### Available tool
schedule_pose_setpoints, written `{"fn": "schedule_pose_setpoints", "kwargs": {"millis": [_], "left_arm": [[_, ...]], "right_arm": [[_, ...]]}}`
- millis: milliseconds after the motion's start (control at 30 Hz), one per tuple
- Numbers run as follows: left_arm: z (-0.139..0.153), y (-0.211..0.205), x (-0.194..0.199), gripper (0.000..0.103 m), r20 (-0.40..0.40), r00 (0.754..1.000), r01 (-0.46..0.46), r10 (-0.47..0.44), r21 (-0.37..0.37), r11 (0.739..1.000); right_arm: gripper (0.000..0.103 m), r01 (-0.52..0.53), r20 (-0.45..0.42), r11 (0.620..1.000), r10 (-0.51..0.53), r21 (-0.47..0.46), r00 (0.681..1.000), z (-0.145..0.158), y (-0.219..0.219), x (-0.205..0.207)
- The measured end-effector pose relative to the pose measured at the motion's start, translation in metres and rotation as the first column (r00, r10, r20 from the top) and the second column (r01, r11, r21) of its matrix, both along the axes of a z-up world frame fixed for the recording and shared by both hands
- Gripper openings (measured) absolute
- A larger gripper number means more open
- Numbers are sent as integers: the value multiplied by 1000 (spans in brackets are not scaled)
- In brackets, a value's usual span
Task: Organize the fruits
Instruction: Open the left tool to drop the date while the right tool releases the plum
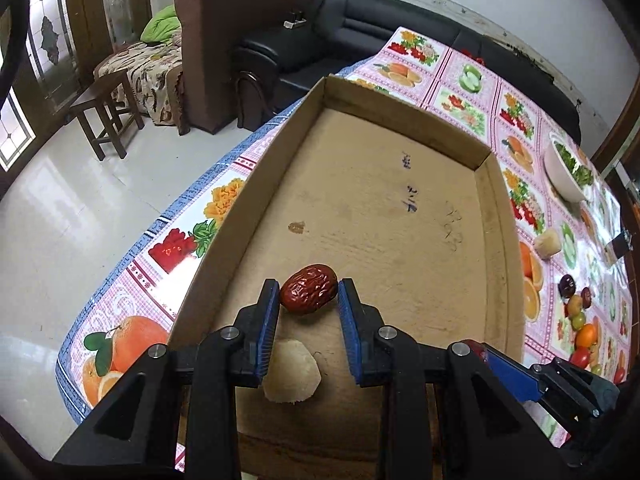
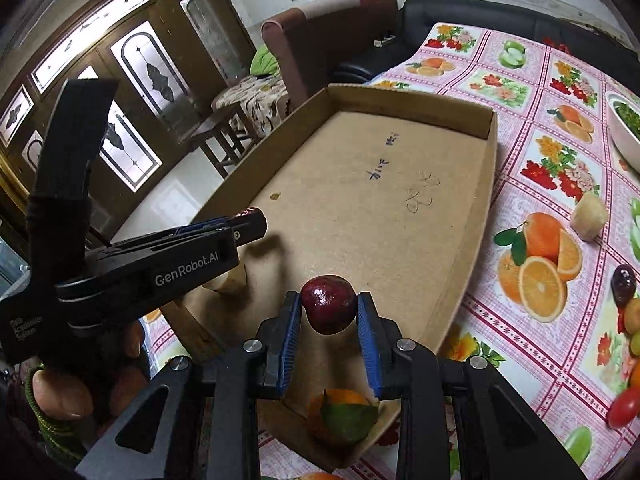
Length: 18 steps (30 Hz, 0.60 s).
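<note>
My left gripper (image 1: 308, 296) is shut on a wrinkled red date (image 1: 308, 294) and holds it over the near left part of a shallow cardboard tray (image 1: 494, 200). A pale peeled fruit piece (image 1: 291, 372) lies in the tray below the left fingers. My right gripper (image 2: 329, 310) is shut on a dark red plum (image 2: 329, 304) over the tray's (image 2: 480, 208) near end. An orange with a green leaf (image 2: 344, 412) lies in the tray below it. The left gripper (image 2: 224, 236) shows in the right wrist view, at the left.
A fruit-print tablecloth (image 2: 532, 184) covers the table. To the tray's right lie a pale fruit piece (image 2: 588, 216), a dark plum (image 2: 623, 280) and several small fruits (image 1: 582, 328). A white bowl of greens (image 1: 566, 168) stands far right. Sofas and a stool (image 1: 106, 116) stand beyond.
</note>
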<state>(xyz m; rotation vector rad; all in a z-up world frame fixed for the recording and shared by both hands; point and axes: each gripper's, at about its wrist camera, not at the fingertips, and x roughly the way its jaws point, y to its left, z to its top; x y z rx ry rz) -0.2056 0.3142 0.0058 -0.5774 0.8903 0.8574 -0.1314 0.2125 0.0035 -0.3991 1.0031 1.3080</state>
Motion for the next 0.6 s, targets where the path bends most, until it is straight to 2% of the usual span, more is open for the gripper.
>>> {"fn": "schedule_pose_setpoints", "kwargs": {"millis": [167, 400, 467, 500, 533, 600], "left_arm": [[-7, 1, 3, 28, -31, 1000, 2, -3, -4, 1000], [-3, 1, -2, 28, -15, 1000, -6, 5, -21, 1000], [1, 0, -4, 33, -4, 1000, -7, 7, -21, 1000], [4, -2, -5, 43, 3, 1000, -9, 9, -15, 1000], [7, -3, -6, 48, 12, 1000, -10, 10, -9, 1000], [13, -7, -7, 49, 22, 1000, -11, 11, 9, 1000]], "right_arm": [[30, -14, 10, 999, 14, -30, 1000, -8, 5, -2], [37, -26, 12, 999, 27, -40, 1000, -10, 5, -5], [40, -26, 22, 999, 27, -30, 999, -6, 2, -6], [42, -26, 23, 999, 26, -24, 999, -4, -1, -6], [42, -25, 24, 1000, 25, -16, 999, -1, -3, -5], [42, -21, 27, 1000, 21, -3, 999, 4, -8, -4]]}}
